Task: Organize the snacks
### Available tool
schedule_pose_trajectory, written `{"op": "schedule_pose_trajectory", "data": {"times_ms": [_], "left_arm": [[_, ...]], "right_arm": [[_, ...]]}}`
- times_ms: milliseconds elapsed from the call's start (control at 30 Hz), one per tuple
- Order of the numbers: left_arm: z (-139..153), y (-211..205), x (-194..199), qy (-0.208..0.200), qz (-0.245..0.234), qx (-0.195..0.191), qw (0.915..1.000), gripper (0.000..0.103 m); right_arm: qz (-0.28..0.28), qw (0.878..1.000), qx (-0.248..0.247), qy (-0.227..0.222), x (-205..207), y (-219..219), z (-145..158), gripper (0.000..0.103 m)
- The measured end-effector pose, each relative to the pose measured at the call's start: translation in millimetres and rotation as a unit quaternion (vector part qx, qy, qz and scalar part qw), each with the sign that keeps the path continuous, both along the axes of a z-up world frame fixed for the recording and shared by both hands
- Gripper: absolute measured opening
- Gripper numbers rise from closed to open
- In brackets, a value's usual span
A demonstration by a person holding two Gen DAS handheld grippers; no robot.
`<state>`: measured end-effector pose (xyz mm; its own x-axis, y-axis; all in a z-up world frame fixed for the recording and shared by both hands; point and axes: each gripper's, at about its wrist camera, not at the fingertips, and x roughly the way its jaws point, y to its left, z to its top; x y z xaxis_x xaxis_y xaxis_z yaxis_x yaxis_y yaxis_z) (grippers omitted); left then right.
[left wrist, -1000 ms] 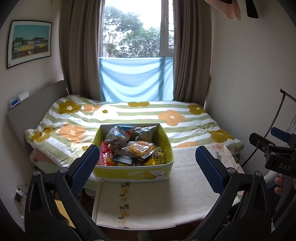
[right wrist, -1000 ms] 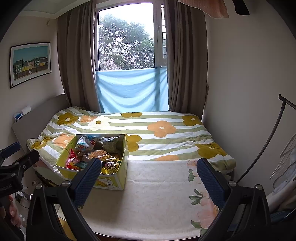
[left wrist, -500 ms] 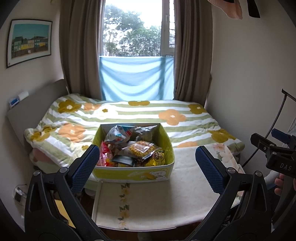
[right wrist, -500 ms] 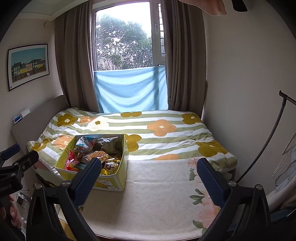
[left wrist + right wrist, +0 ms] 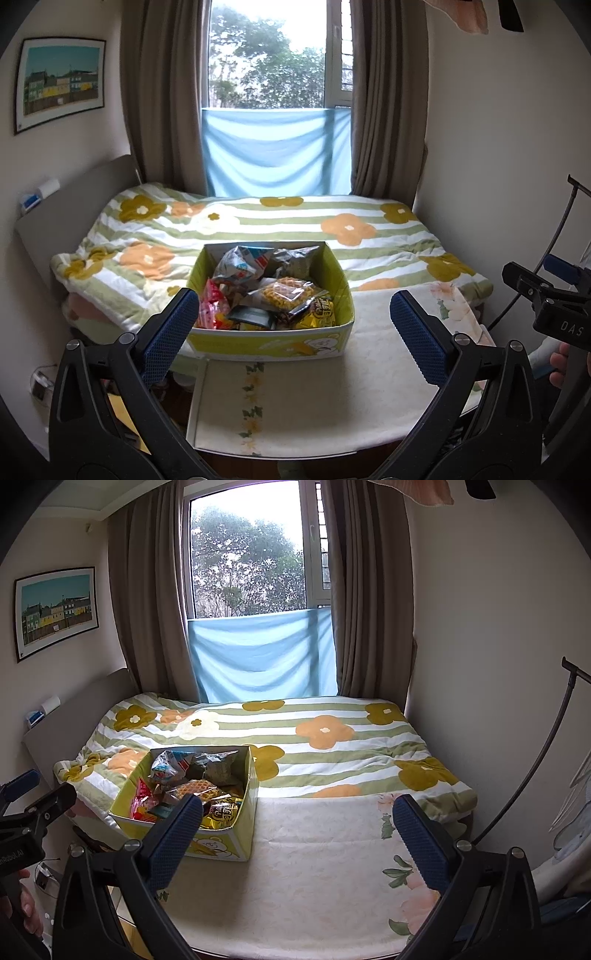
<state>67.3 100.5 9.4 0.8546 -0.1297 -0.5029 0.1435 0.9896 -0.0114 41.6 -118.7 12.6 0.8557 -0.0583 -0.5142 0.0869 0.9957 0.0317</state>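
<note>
A yellow-green cardboard box (image 5: 269, 341) full of snack packets sits on a white floral cloth (image 5: 314, 387) at the near end of the bed; it also shows in the right wrist view (image 5: 221, 843). On top lie a clear bag of waffles (image 5: 286, 293), a yellow packet (image 5: 317, 314), a red packet (image 5: 208, 312) and a blue-white bag (image 5: 240, 262). My left gripper (image 5: 293, 332) is open and empty, hovering in front of the box. My right gripper (image 5: 297, 836) is open and empty, to the right of the box over the cloth.
The bed has a green-striped flowered quilt (image 5: 325, 738) behind the box. A grey headboard (image 5: 74, 214) stands at the left, a wall at the right, a curtained window (image 5: 277, 92) behind. A black metal stand (image 5: 535, 768) leans at the right.
Both views have shifted only slightly; the right gripper has drifted a little toward the bed. Both grippers remain open and the box has not moved.
</note>
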Motion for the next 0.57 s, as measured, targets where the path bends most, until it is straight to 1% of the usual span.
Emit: {"op": "schedule_pose_trajectory", "data": {"times_ms": [233, 333, 467, 567], "left_arm": [[2.3, -3.2, -0.9, -0.010, 0.013, 0.016, 0.9997, 0.103], [2.4, -3.6, -0.1, -0.014, 0.026, 0.024, 0.9993, 0.103], [-3.3, -1.6, 3.4, 0.001, 0.018, 0.006, 0.9998, 0.103], [-8.1, -0.8, 0.5, 0.008, 0.022, 0.008, 0.9997, 0.103]], "right_arm": [[-0.001, 1.000, 0.001, 0.001, 1.4, 0.2, -0.3, 0.102], [0.000, 1.000, 0.002, 0.000, 1.6, -0.1, -0.1, 0.102], [-0.001, 1.000, 0.003, 0.006, 3.9, 3.5, -1.4, 0.102], [0.002, 1.000, 0.006, 0.013, 8.2, 8.0, -2.3, 0.102]]}}
